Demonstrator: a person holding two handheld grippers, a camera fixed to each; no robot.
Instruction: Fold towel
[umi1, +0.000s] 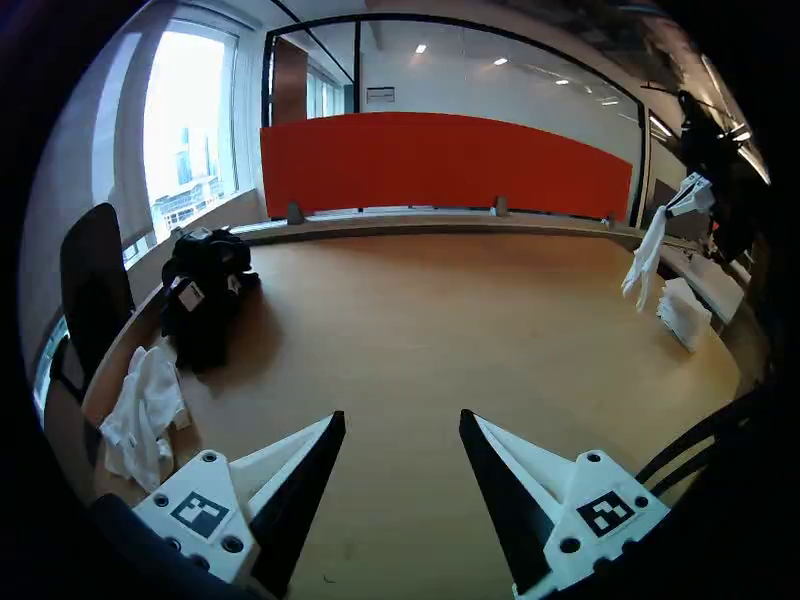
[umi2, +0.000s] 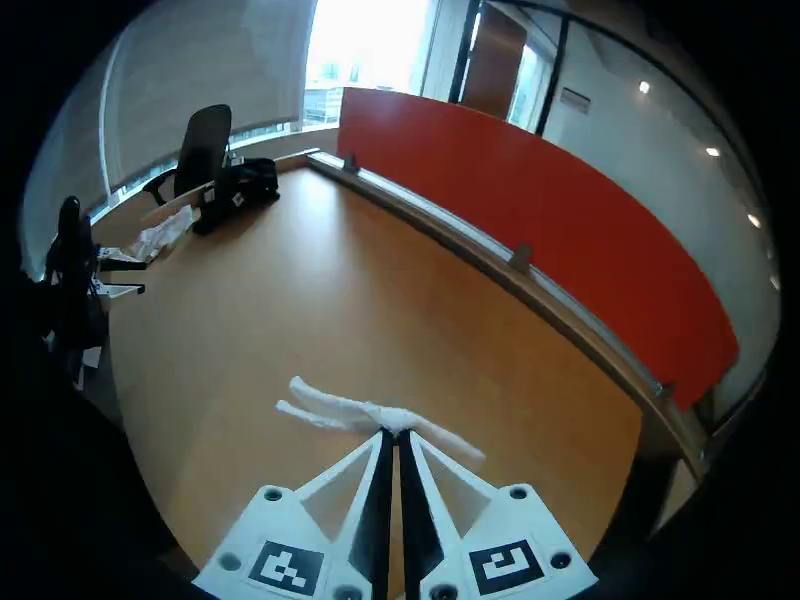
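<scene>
Pinches the towel (umi2: 340, 408) with the right tool (umi2: 397, 438), both fingers pressed together on a bunched ridge of cloth, low in the middle of the right gripper view. Appears again at the right edge of the left gripper view as a limp white strip dangling above the desk (umi1: 420, 320), just over a stack of folded cloths (umi1: 685, 312); impossible to tell whether touching the desk with its lowest end. Holds the left tool (umi1: 400, 425) spread wide and empty at the bottom of that view, well apart from the towel.

Looks gripped somewhere mid-cloth rather than by a corner, so likely to come down twisted and crumpled instead of flat, spoiling any fold made on top. May also slip out of so narrow a pinch on a quick swing. Could brush the stack of folded cloths with the dangling end and push it askew, or off the desk's edge close by. Calls for a long reach by the left tool across the bare middle of the desk; risks closing on two layers at once, or on the wrong part of the roped-up strip, and pulling the twist tighter. Little danger from the black bag (umi1: 205, 290) and the crumpled white cloth (umi1: 145, 410) at the left of that view, both well apart.
</scene>
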